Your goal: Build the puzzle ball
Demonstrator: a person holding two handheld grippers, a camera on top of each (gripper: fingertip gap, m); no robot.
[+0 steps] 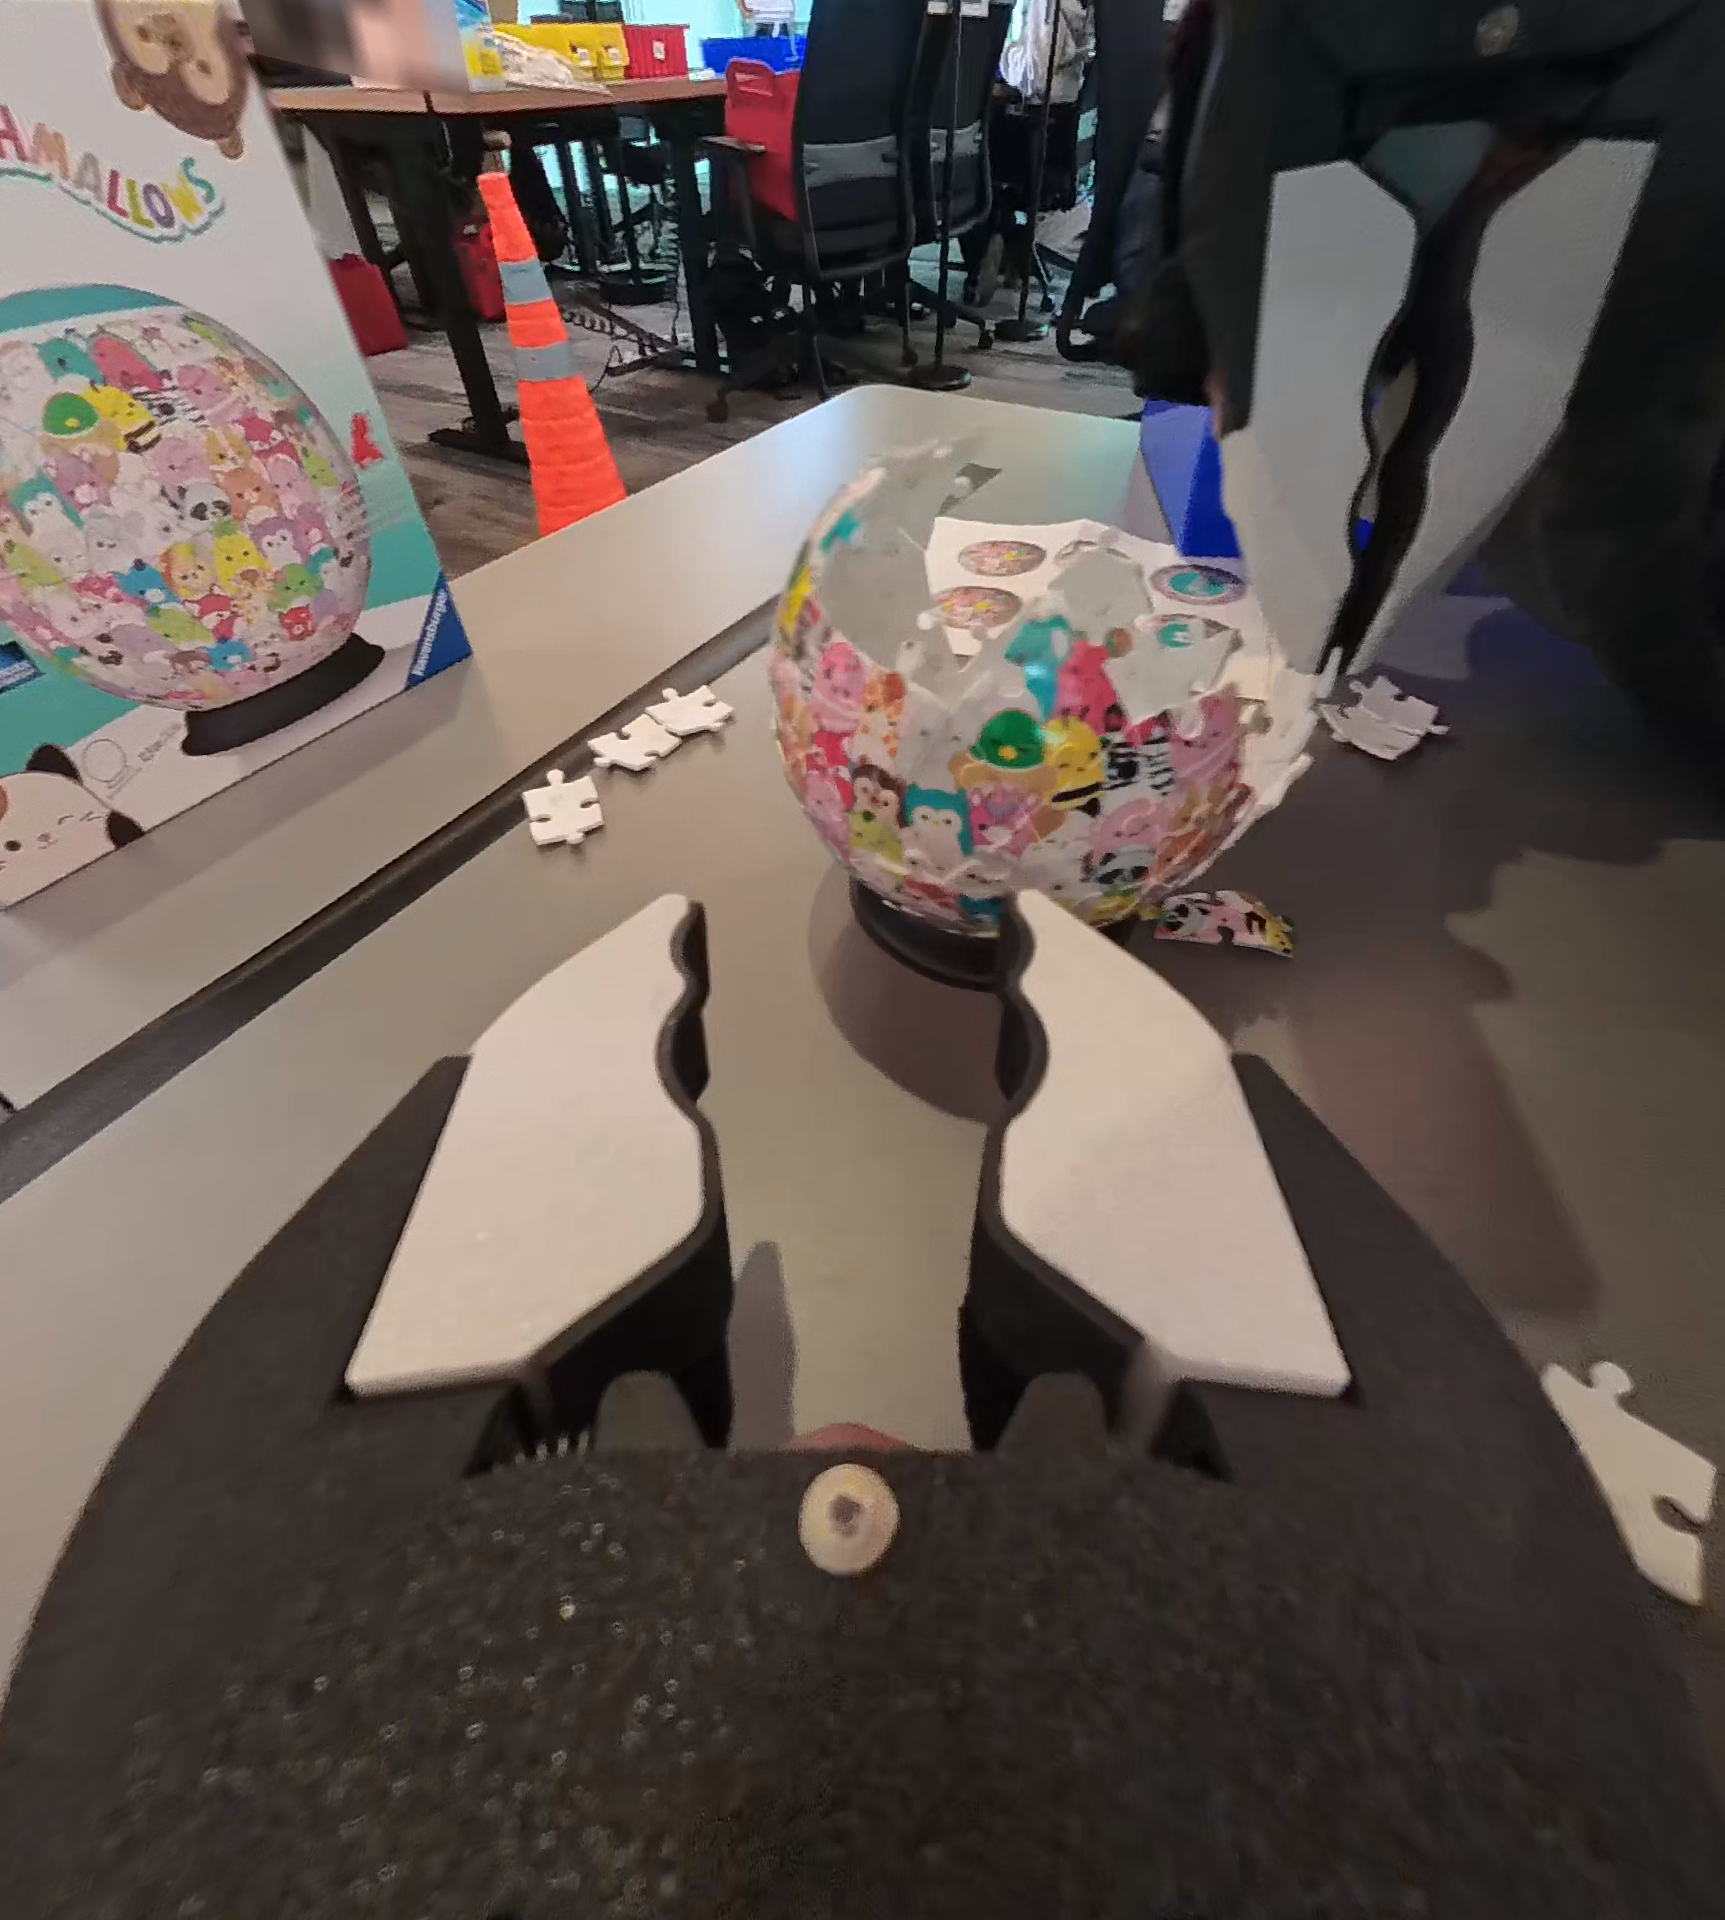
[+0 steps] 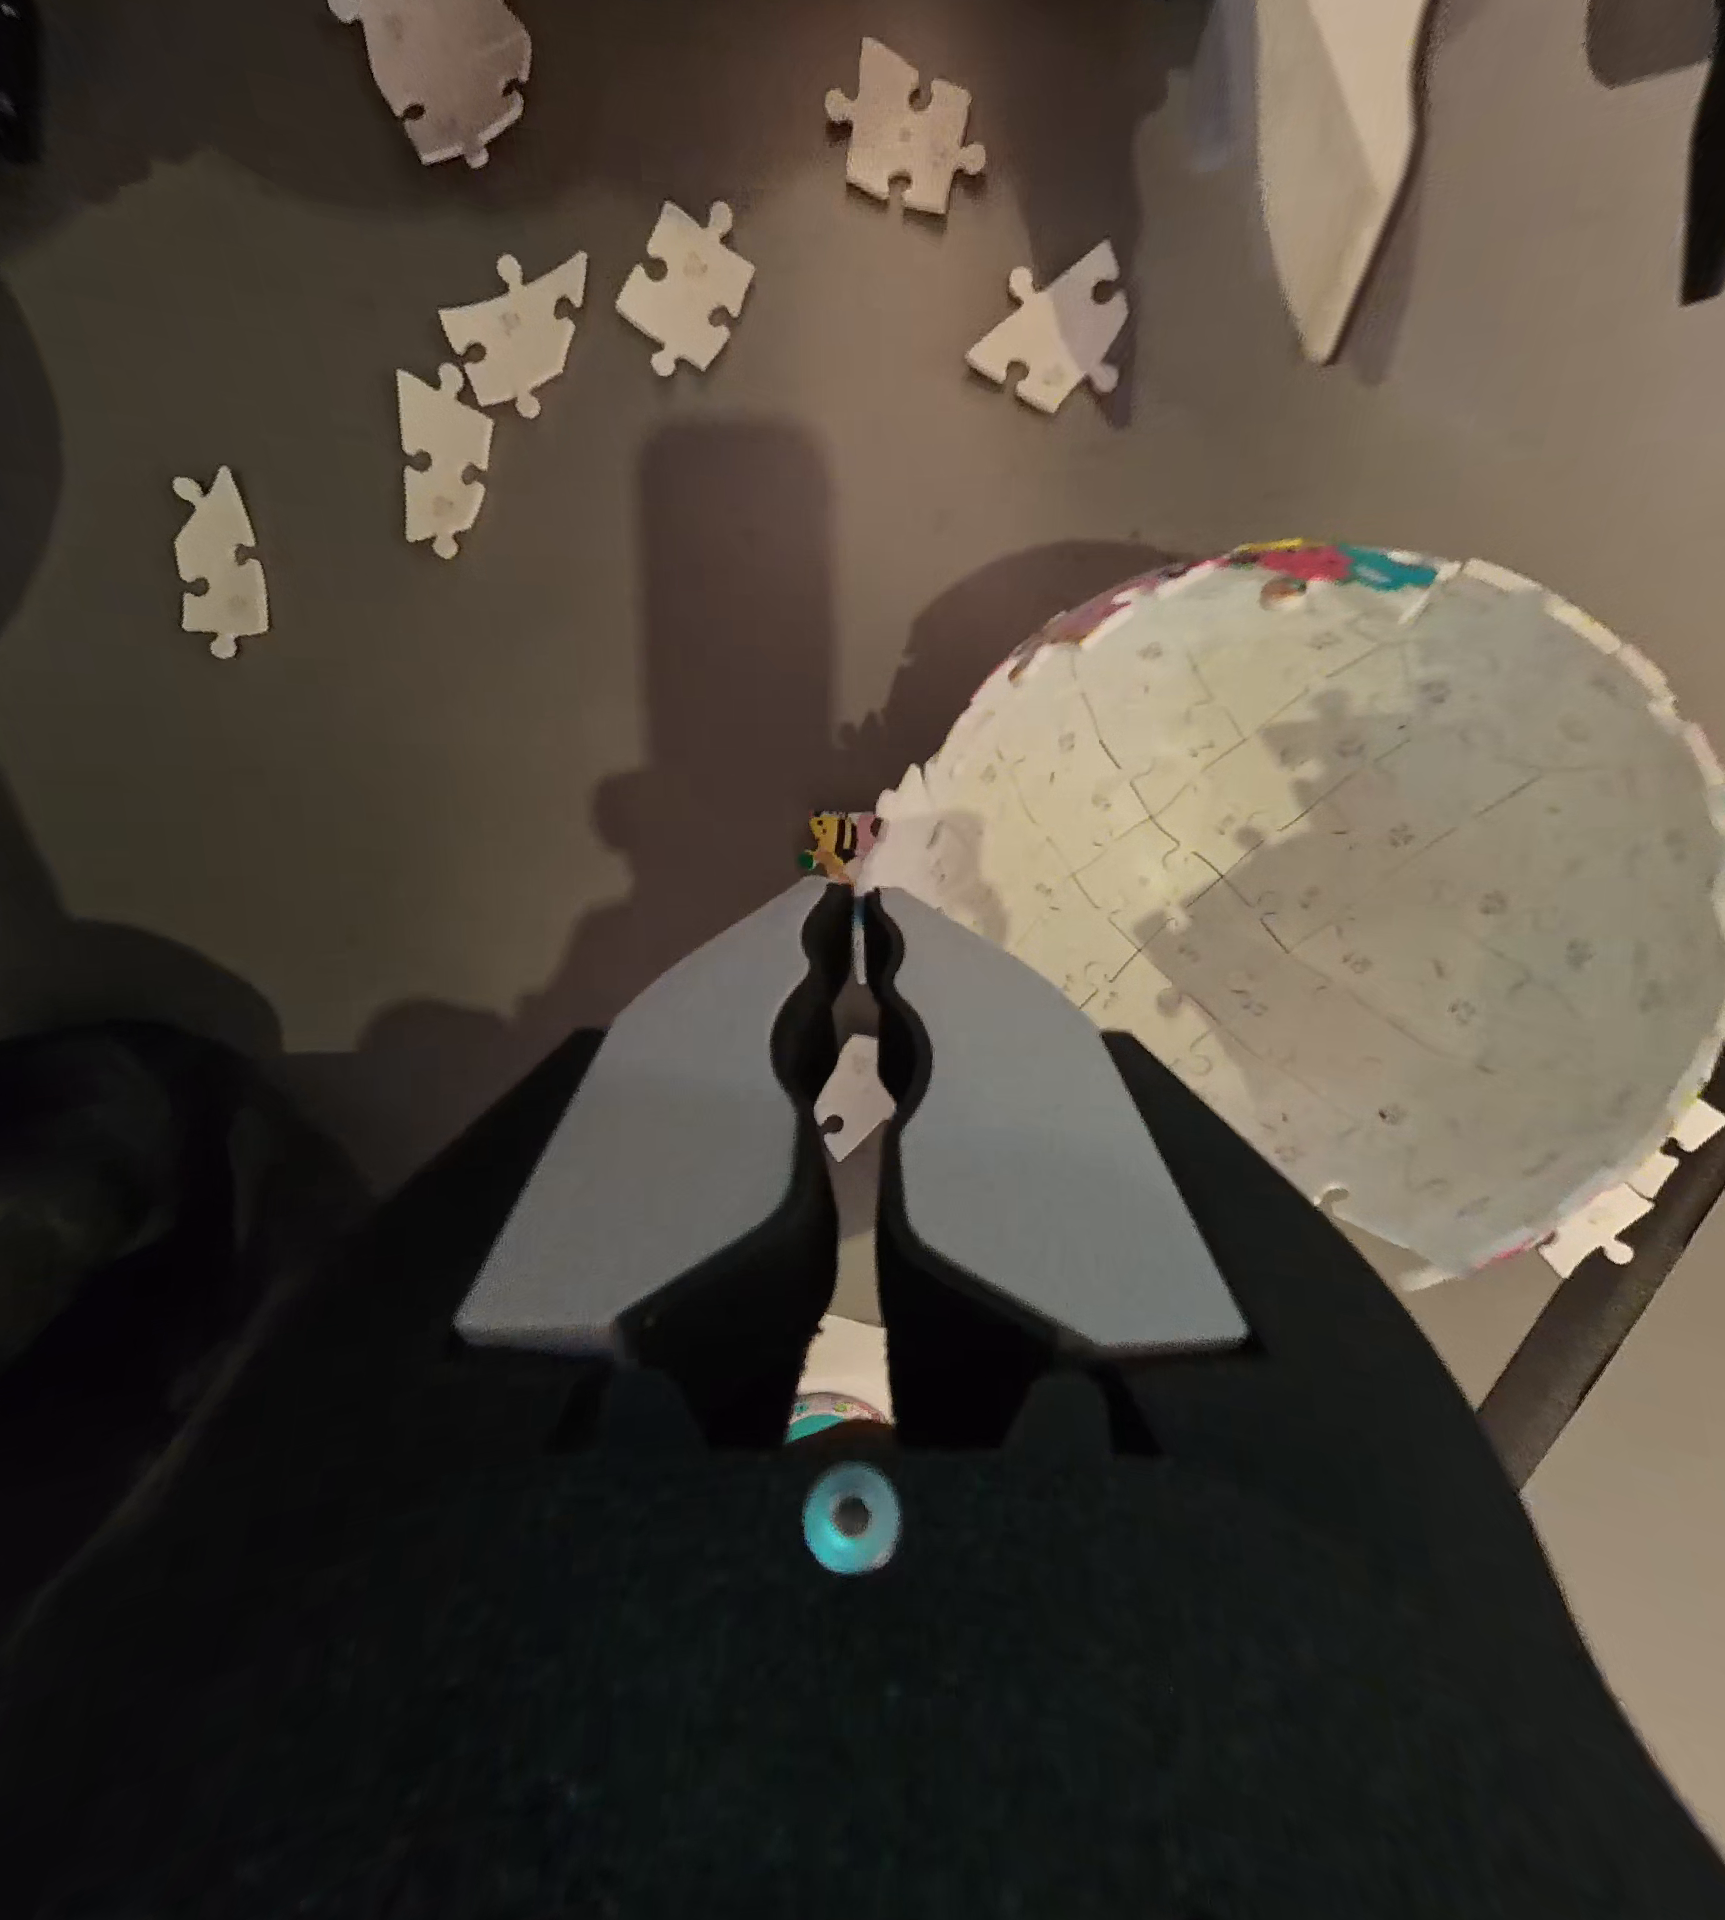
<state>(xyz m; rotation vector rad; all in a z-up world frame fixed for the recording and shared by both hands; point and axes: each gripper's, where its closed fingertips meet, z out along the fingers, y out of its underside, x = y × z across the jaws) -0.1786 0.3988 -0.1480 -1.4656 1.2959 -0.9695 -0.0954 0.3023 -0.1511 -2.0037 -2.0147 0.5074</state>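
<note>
Right wrist view, looking nearly straight down: my right gripper has its fingers pressed almost together on a thin puzzle piece, held edge-on between the tips. Just past the tips, touching at about one o'clock, is the jagged rim of the half-built ball, an open white shell whose inside faces me. The gap I judge this piece belongs in lies right at that rim, so the coming move turns on sliding the piece toward one o'clock along the shell's curve. Farther off, from ten to twelve o'clock, loose white pieces lie face-down on the grey table. In the left wrist view my left gripper is spread wide and holds nothing; the ball sits on its dark stand just beyond the tips at twelve o'clock, coloured side toward me. The right gripper comes down on the ball's rim at two o'clock, so it is the nearer to the work. Beyond, at ten o'clock, stand three white pieces and the box.
</note>
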